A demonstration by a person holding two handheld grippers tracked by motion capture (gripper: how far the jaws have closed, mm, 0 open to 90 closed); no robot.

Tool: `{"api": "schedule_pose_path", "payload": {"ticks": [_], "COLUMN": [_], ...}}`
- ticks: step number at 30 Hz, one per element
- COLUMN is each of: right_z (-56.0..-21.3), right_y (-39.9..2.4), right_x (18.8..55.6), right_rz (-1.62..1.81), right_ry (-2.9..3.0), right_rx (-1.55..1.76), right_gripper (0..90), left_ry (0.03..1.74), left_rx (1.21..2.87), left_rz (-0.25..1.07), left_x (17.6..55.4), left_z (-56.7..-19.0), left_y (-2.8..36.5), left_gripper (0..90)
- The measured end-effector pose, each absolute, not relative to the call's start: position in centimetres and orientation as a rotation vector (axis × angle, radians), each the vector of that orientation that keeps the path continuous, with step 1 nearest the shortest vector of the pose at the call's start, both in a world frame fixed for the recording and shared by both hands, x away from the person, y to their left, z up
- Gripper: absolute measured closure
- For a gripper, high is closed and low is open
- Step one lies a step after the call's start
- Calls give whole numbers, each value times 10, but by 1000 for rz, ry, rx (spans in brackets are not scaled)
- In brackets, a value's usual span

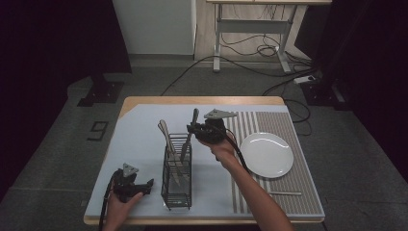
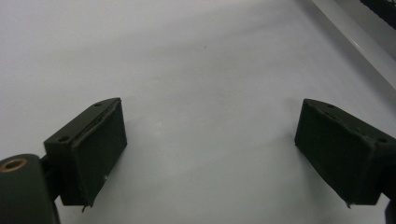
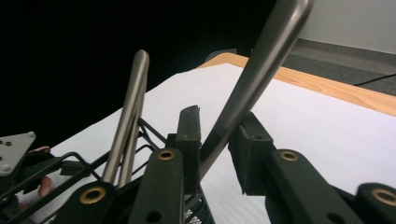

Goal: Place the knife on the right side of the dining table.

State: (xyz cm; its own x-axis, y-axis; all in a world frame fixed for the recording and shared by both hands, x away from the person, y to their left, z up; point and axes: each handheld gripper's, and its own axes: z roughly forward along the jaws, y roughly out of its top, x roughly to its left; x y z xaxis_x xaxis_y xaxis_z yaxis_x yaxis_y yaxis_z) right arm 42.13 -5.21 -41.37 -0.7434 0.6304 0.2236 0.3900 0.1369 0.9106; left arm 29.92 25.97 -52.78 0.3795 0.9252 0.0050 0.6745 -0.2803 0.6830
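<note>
Right gripper (image 3: 215, 144) pinching utensil handle (image 3: 252, 79) standing in wire caddy (image 1: 176, 175), likely for lifting out. Left gripper (image 2: 210, 149) idling wide open, empty, over mat (image 2: 196, 56).

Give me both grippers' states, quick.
Left gripper: open, nothing between its jaws, over the white mat.
Right gripper: closed on a utensil handle standing in the wire caddy.

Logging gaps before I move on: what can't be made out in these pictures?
- Utensil in the right gripper: its working end is hidden in the wire caddy; right gripper view cuts its top off, so its type is unclear.
- Whether both pads press it: a gap shows on one side.
- Other handles: too small in the high view to name.
- Thin stick by the plate: too small to identify.
</note>
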Motion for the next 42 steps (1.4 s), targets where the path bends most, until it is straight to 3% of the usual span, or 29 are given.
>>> {"api": "schedule_pose_path", "payload": {"ticks": [8,19,30,42], "right_z": [-402,-379,-352,-366], "right_y": [-61,-80,-125,-163], "right_x": [413,395,382,390], "right_rz": [1784,1844,1993,1936], "right_ry": [2171,2071,1896,1830], "right_rx": [1004,941,957,1069], "right_gripper": [833,835,835,835], "left_ry": [1371,1370,1370,1370], "left_rx": [2050,2049,2048,2049], "left_rz": [547,548,550,549], "left_x": [299,299,299,299], "left_z": [-528,-528,-528,-528], "left_y": [260,260,260,260], "left_gripper": [86,86,85,86]}}
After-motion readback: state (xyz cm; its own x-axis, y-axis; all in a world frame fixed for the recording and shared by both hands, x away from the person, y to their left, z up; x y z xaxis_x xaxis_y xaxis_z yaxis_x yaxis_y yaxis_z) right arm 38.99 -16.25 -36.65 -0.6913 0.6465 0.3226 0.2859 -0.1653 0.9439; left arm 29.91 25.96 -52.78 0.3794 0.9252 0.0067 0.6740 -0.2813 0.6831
